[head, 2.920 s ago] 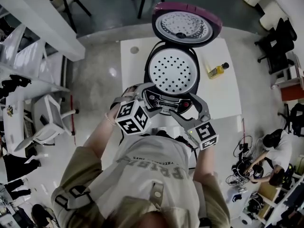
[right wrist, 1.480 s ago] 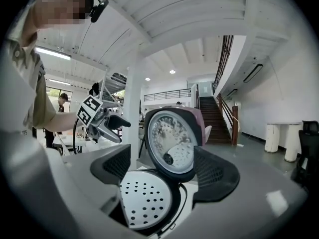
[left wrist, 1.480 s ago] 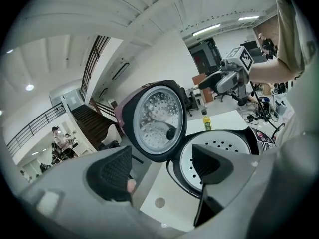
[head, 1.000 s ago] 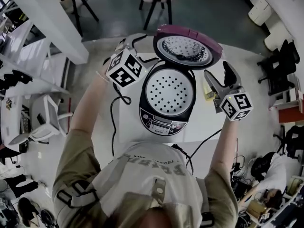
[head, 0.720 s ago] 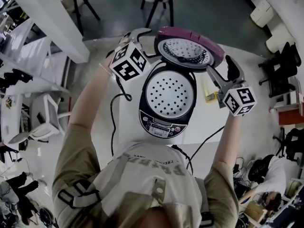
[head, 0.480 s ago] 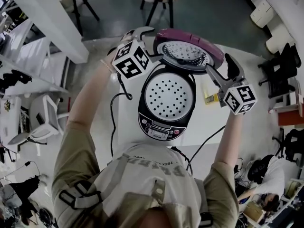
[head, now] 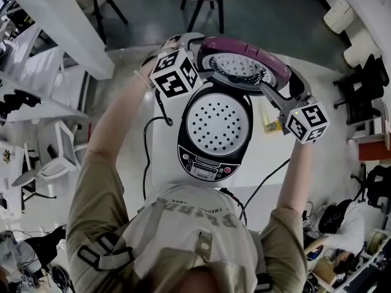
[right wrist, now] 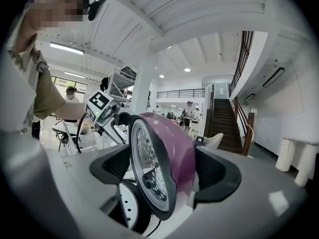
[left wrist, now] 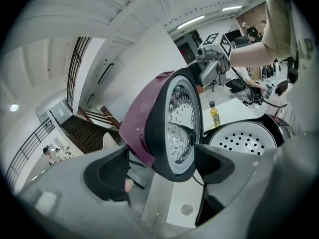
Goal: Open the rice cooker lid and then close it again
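We hold the left gripper (left wrist: pixel 162 166) and the right gripper (right wrist: pixel 167 172) with jaws spread wide, each astride an opposite edge of the purple lid (head: pixel 241 66), which stands raised on its hinge. Below it the rice cooker (head: pixel 209 160) sits open on the white table (head: pixel 275 157), showing its perforated white tray (head: pixel 218 119). A small yellow bottle (left wrist: pixel 215 116) stands beside the cooker.

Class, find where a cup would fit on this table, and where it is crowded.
Bare table right of the rice cooker, nearer than the yellow bottle. A narrow strip left, crossed by a black cable. Crowded far side: left gripper and right gripper straddle the open lid.
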